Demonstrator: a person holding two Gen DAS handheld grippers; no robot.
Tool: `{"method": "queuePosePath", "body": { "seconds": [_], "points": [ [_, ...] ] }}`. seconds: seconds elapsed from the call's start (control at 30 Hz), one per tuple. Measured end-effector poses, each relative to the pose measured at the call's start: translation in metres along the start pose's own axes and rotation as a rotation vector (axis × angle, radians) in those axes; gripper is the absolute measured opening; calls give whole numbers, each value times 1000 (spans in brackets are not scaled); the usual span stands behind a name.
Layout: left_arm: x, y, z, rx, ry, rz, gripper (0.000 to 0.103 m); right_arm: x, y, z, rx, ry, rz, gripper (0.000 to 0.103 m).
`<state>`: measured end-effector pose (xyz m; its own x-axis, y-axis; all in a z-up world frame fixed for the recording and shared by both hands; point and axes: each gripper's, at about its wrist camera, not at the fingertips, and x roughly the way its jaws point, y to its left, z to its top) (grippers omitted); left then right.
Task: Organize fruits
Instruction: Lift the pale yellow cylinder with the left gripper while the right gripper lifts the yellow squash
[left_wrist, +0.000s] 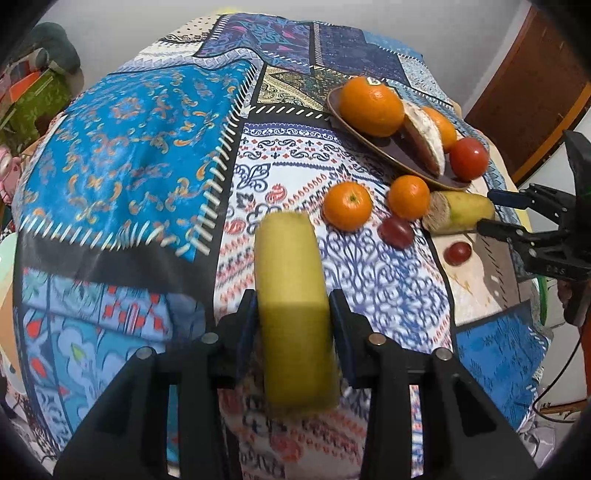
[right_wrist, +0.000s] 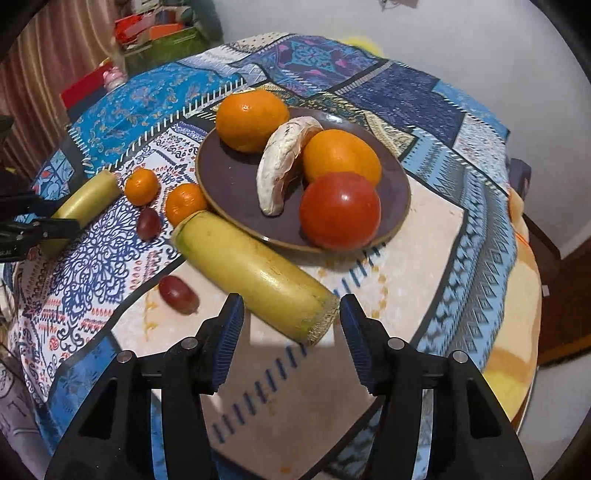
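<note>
Your left gripper (left_wrist: 293, 317) clamps one cane piece (left_wrist: 291, 295) while your right gripper (right_wrist: 291, 325) gapes over another (right_wrist: 255, 273); carry yours right to the plate (left_wrist: 369, 142).

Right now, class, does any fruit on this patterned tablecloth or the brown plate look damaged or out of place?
Yes. The yellow-green banana piece lying against the brown plate has both ends cut off, rough and fibrous. Two red grapes and two small orange mandarins lie loose on the cloth, off the plate.
</note>
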<state>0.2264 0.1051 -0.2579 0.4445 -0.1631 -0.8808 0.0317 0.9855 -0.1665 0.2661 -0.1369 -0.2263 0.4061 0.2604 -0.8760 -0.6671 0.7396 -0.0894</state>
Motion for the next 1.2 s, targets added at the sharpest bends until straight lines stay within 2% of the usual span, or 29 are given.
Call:
{"method": "queuePosePath", "body": {
  "seconds": [0.1, 0.27, 0.37, 0.57, 0.7, 0.87, 1.07, 1.2],
  "points": [
    [9, -1, 11, 4, -3, -1, 39, 6, 3, 6, -60, 23, 12, 64],
    [17, 0, 21, -11, -13, -6, 38, 16, 17, 7, -181, 43, -39, 68],
    [17, 0, 20, -11, -27, -6, 39, 16, 14, 5, -171, 35, -28, 65],
    [11, 3, 11, -35, -34, -26, 39, 4, 20, -6, -142, 53, 20, 46],
    [6, 4, 2, -32, -39, -35, 39, -9, 34, -16, -186, 71, 68, 37],
    [4, 5, -1, -39, -41, -43, 39, -17, 38, -11, -184, 45, 51, 37],
    [5, 5, -1, -33, -35, -41, 39, 0, 43, 8, -201, 49, 82, 41],
    [5, 4, -1, -29, -34, -42, 39, 0, 42, 4, -178, 45, 83, 39]
  ]
}}
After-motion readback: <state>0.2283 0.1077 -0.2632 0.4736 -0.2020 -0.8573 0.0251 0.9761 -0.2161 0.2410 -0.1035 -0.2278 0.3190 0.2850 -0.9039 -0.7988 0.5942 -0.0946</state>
